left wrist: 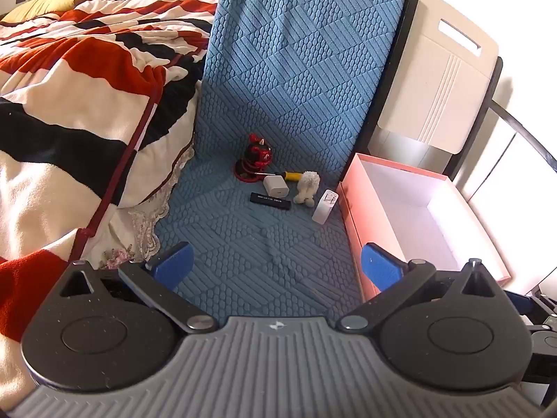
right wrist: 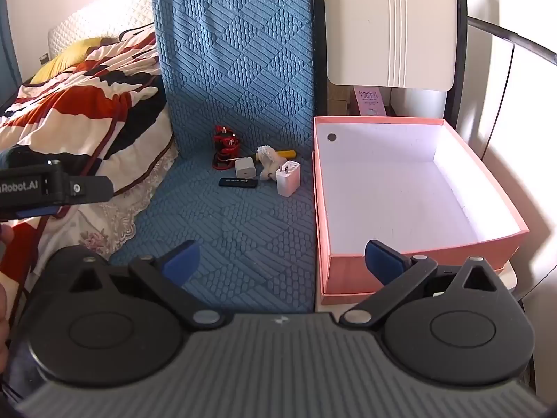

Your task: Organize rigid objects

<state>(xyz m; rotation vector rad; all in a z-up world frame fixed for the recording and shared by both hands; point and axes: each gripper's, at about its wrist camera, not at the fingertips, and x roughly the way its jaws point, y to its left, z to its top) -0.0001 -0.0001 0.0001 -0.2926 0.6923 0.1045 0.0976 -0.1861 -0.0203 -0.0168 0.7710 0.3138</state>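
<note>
Small objects lie in a cluster on the blue textured seat (left wrist: 264,237) (right wrist: 236,223): a red-and-black figurine (left wrist: 256,158) (right wrist: 225,146), a yellow-handled screwdriver (left wrist: 287,175) (right wrist: 287,154), a small white charger cube (left wrist: 275,185) (right wrist: 245,168), a black stick (left wrist: 271,197) (right wrist: 238,183), a white fluffy toy (left wrist: 307,186) (right wrist: 266,160) and a white plug adapter (left wrist: 324,205) (right wrist: 288,177). An empty pink box (left wrist: 351,216) (right wrist: 322,216) stands to their right. My left gripper (left wrist: 276,266) and right gripper (right wrist: 282,261) are both open and empty, well short of the objects.
A striped red, black and white blanket (left wrist: 76,104) (right wrist: 90,97) lies on the left, next to the seat. A cream panel (left wrist: 438,80) (right wrist: 390,28) stands behind the box. The left gripper's body (right wrist: 52,188) shows at the left edge of the right wrist view.
</note>
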